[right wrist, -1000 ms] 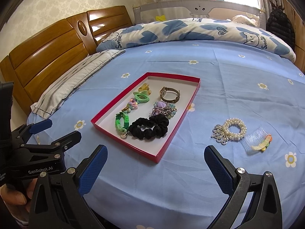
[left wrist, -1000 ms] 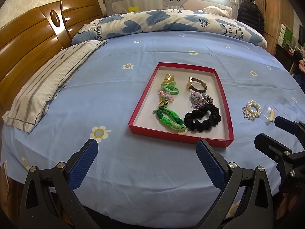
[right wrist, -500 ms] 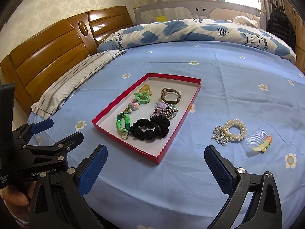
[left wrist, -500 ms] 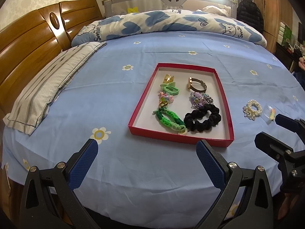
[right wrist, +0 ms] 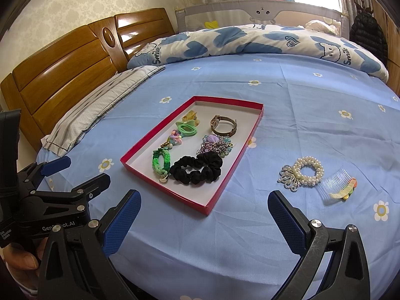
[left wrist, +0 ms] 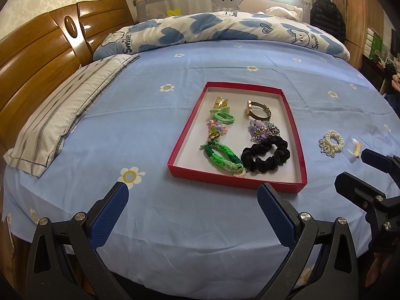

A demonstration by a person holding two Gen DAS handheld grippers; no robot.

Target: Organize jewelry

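Observation:
A red-rimmed tray (left wrist: 186, 127) (right wrist: 231, 172) lies on the blue bedsheet. Inside it are a black scrunchie (left wrist: 266, 153) (right wrist: 197, 168), a green braided band (left wrist: 221, 156) (right wrist: 161, 161), green hair ties (left wrist: 222, 116), a gold watch (left wrist: 258, 110) (right wrist: 223, 125) and a tangle of chains (left wrist: 263, 130). Right of the tray, on the sheet, lie a pearl bracelet (left wrist: 331, 143) (right wrist: 303, 171) and a clear hair comb (left wrist: 355, 147) (right wrist: 337, 185). My left gripper (left wrist: 192, 208) hangs open short of the tray's near edge. My right gripper (right wrist: 205, 215) is open too, near the tray's front corner, holding nothing.
A striped pillow (left wrist: 67, 107) and a wooden headboard (left wrist: 37, 57) stand at the left. A rolled blue-and-white quilt (left wrist: 220, 30) lies across the far side. The bed's near edge falls away under both grippers. A hand (right wrist: 17, 260) holds the left gripper's handle.
Both views have shifted slightly, so the tray sits a little lower in frame. No jewelry has moved, and both grippers stay open.

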